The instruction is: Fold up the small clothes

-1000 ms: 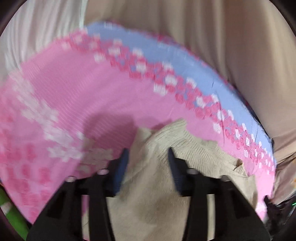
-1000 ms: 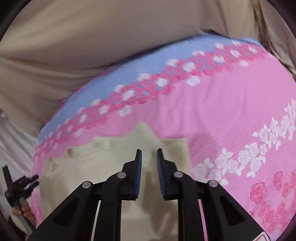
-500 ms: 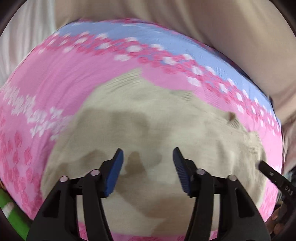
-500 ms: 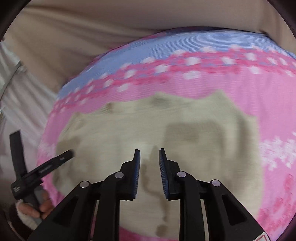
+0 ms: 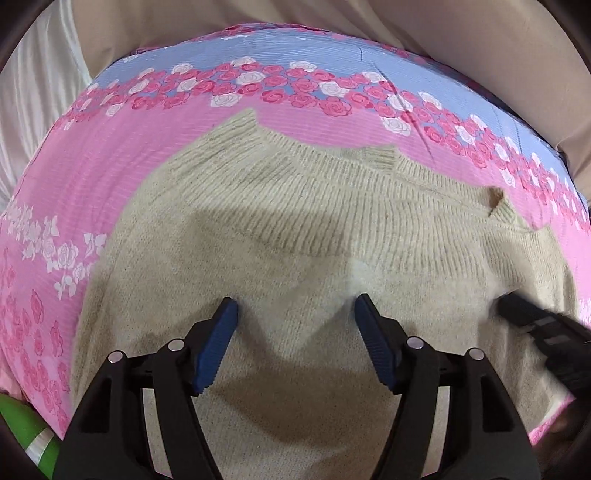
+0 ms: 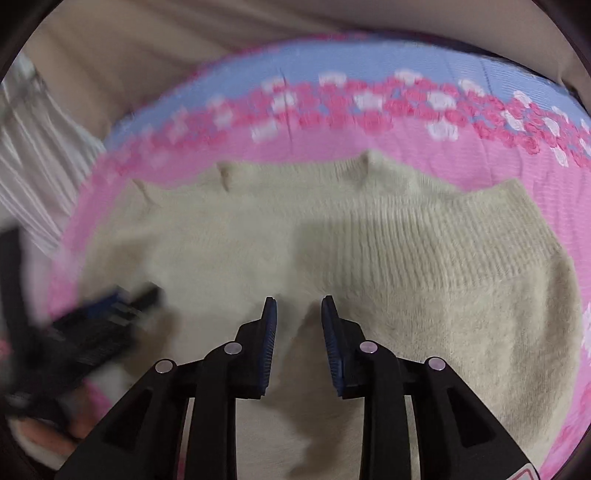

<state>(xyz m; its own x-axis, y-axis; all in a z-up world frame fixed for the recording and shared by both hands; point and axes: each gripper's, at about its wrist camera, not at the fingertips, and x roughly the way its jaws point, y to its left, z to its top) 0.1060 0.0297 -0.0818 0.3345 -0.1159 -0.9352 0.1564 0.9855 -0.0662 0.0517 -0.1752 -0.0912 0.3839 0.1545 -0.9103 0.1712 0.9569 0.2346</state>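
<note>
A beige knitted sweater [image 5: 295, 236] lies spread flat on a pink and blue floral sheet [image 5: 110, 177]. Its ribbed band runs across the far part. My left gripper [image 5: 293, 314] hangs just above the sweater's middle, jaws wide open and empty. The right gripper's tip [image 5: 532, 321] shows blurred at the right edge of this view. In the right wrist view the same sweater [image 6: 406, 258] fills the frame. My right gripper [image 6: 298, 306] is partly open above it, empty. The left gripper [image 6: 103, 325] appears blurred at the left.
Tan bedding [image 5: 406, 26] lies beyond the sheet's far edge, and white pleated fabric [image 5: 33, 96] lies at the left. A green object [image 5: 22, 428] shows at the lower left corner. The floral sheet [image 6: 369, 140] surrounds the sweater on all sides.
Both grippers have dropped closer to the sweater, which now fills both views. The left jaws have opened wider and the right jaws have opened from nearly shut.
</note>
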